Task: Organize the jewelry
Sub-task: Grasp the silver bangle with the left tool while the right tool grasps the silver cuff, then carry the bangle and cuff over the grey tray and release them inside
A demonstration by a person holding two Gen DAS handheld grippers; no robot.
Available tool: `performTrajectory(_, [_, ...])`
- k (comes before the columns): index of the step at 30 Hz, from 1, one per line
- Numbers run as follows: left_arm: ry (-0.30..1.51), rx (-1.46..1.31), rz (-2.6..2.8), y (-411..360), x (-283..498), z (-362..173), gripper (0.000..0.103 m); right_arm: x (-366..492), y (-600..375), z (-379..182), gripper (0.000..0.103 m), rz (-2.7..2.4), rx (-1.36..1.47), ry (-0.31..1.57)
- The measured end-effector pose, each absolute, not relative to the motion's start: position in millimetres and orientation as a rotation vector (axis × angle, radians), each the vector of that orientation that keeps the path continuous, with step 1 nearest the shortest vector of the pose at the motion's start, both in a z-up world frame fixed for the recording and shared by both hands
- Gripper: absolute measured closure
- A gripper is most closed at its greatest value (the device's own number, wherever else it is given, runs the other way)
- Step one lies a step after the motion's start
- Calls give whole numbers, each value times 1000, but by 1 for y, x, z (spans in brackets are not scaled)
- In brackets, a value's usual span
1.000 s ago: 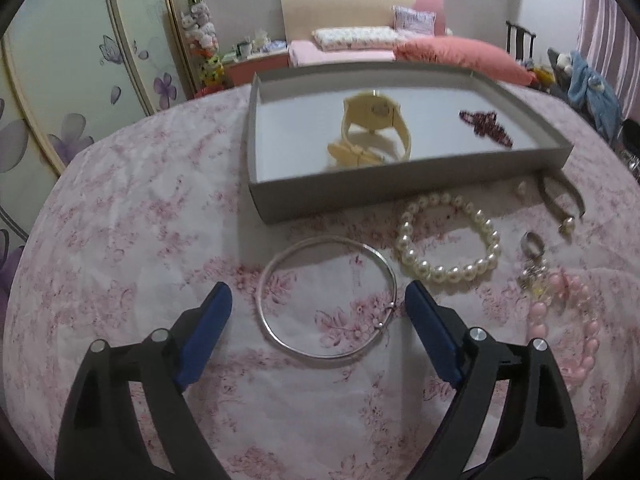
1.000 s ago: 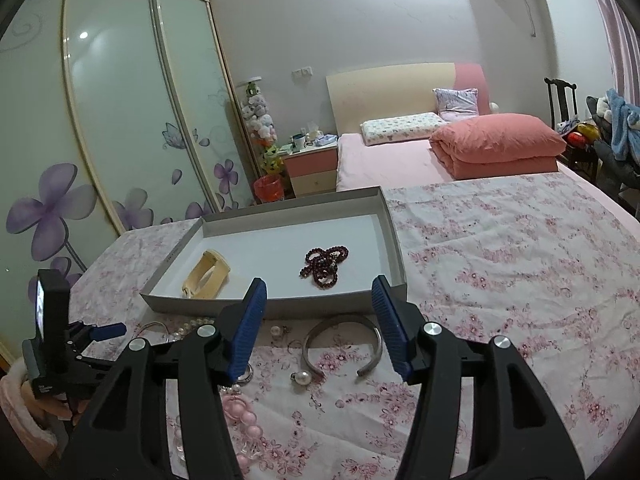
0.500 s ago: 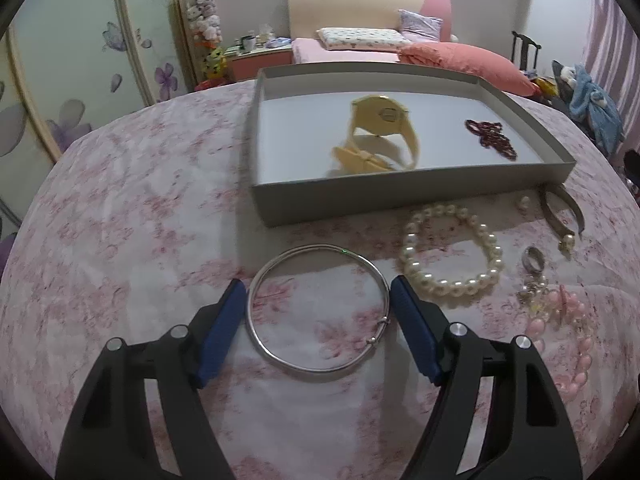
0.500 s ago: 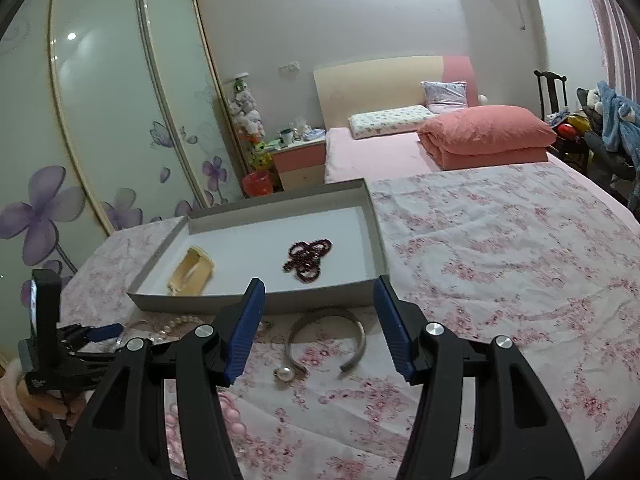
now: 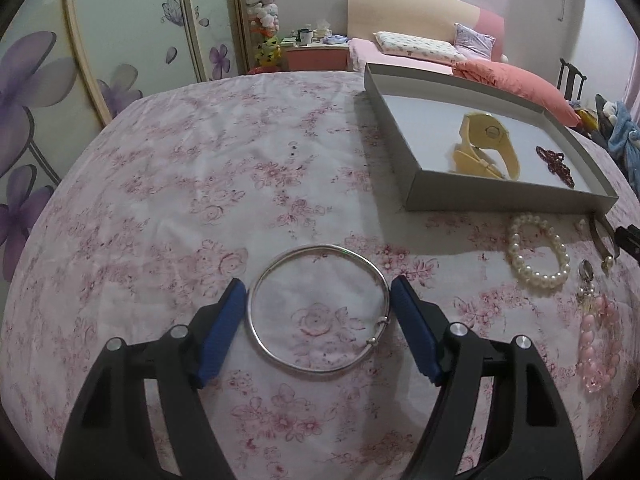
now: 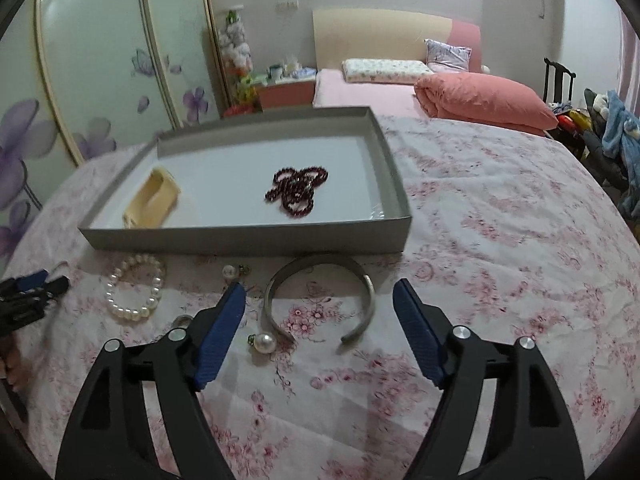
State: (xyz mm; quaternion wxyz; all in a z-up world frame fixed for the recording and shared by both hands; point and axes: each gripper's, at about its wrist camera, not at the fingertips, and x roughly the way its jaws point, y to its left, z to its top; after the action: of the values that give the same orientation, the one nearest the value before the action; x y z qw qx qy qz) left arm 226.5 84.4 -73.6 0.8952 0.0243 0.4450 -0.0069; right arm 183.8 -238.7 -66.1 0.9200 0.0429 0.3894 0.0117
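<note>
A thin silver bangle (image 5: pixel 318 308) lies on the floral cloth between the blue pads of my left gripper (image 5: pixel 318 300), which is open around it. A grey tray (image 5: pixel 500 196) holds a yellow watch (image 5: pixel 486 148) and a dark red bead bracelet (image 5: pixel 556 162). In the right wrist view my right gripper (image 6: pixel 320 300) is open and hovers over a grey open cuff bracelet (image 6: pixel 320 296) in front of the tray (image 6: pixel 244 236). A pearl bracelet (image 6: pixel 136 288) and a pearl earring (image 6: pixel 264 342) lie nearby.
A pink bead bracelet (image 5: pixel 598 344), a ring (image 5: pixel 586 268) and a pearl bracelet (image 5: pixel 538 250) lie right of the left gripper. The left gripper shows at the left edge of the right wrist view (image 6: pixel 28 292). A bed, wardrobe doors and a chair stand behind.
My left gripper has moved forward and narrowed, so its pads now flank the silver bangle. My right gripper has come lower and closer over the grey cuff.
</note>
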Motion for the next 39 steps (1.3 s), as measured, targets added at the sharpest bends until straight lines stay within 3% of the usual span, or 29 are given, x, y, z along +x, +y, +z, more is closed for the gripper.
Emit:
performTrajectory(11, [923, 50, -14, 85, 226, -72, 30, 206, -236, -81, 27, -14, 47, 913])
performTrajectory(13, [923, 50, -14, 85, 226, -73, 30, 207, -235, -81, 29, -2, 42, 920])
performTrajectory(14, [923, 50, -14, 85, 226, -73, 30, 207, -234, -79, 35, 10, 38, 920])
performTrajectory(19, [922, 49, -14, 86, 227, -72, 31, 211, -236, -78, 36, 24, 45, 922])
performTrajectory(27, [891, 13, -16, 84, 218, -68, 31, 174, -252, -55, 36, 43, 136, 735])
performTrajectory(39, [698, 24, -49, 60, 179, -38, 31, 132, -248, -21, 35, 65, 168, 504])
